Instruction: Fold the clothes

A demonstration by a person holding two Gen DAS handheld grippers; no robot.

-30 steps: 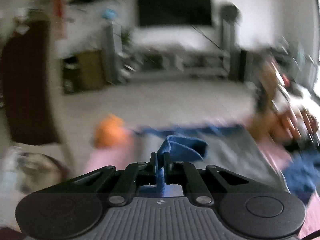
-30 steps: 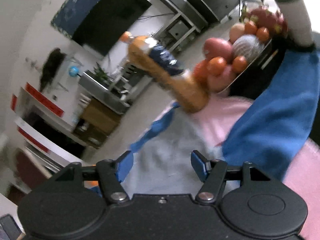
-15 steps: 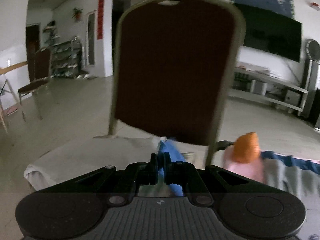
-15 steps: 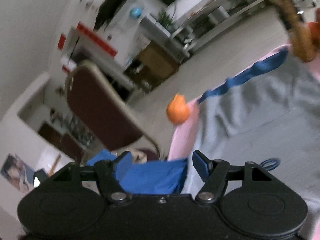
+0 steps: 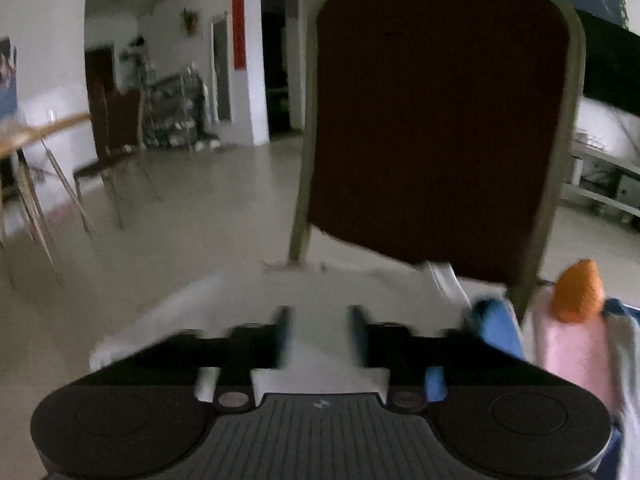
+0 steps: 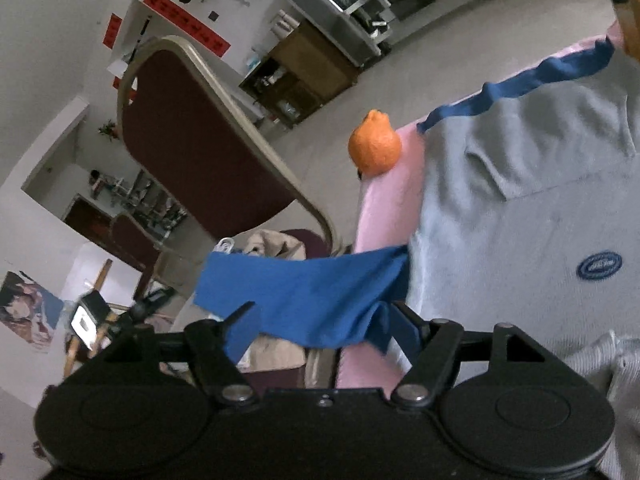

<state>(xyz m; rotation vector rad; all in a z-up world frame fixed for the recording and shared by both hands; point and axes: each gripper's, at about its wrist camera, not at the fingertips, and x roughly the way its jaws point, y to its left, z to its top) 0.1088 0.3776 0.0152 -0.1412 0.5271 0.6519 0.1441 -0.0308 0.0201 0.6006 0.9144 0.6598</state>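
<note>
Only the left wrist view shows the far room: at its left, a wooden table edge [image 5: 36, 136] and a distant chair [image 5: 116, 132] on pale floor. The dark red chair back [image 5: 436, 120] fills the centre, upright. Below it the left gripper [image 5: 320, 334] points slightly downward over pale cloth [image 5: 240, 300]; its jaws are opening, blurred, with nothing between them. The blue sleeve [image 5: 498, 328] lies just right of its right finger, free of the pads. Further right sits an orange fruit [image 5: 578, 292] on a pink cover [image 5: 568, 344].

Only the right wrist view shows the garment's body. In this tilted view the same chair back [image 6: 200, 136] stands at left, with beige cloth [image 6: 276, 244] heaped on its seat. The blue sleeve [image 6: 304, 292] hangs off the table edge toward the chair, draped across the right gripper [image 6: 320, 330], whose jaws are opening wide; whether the pads press the fabric cannot be told. At right, the grey sweater [image 6: 540, 216], blue-hemmed with a round blue badge, lies flat on the pink cover [image 6: 384, 208], the orange fruit [image 6: 374, 144] touching the cover's corner.
</note>
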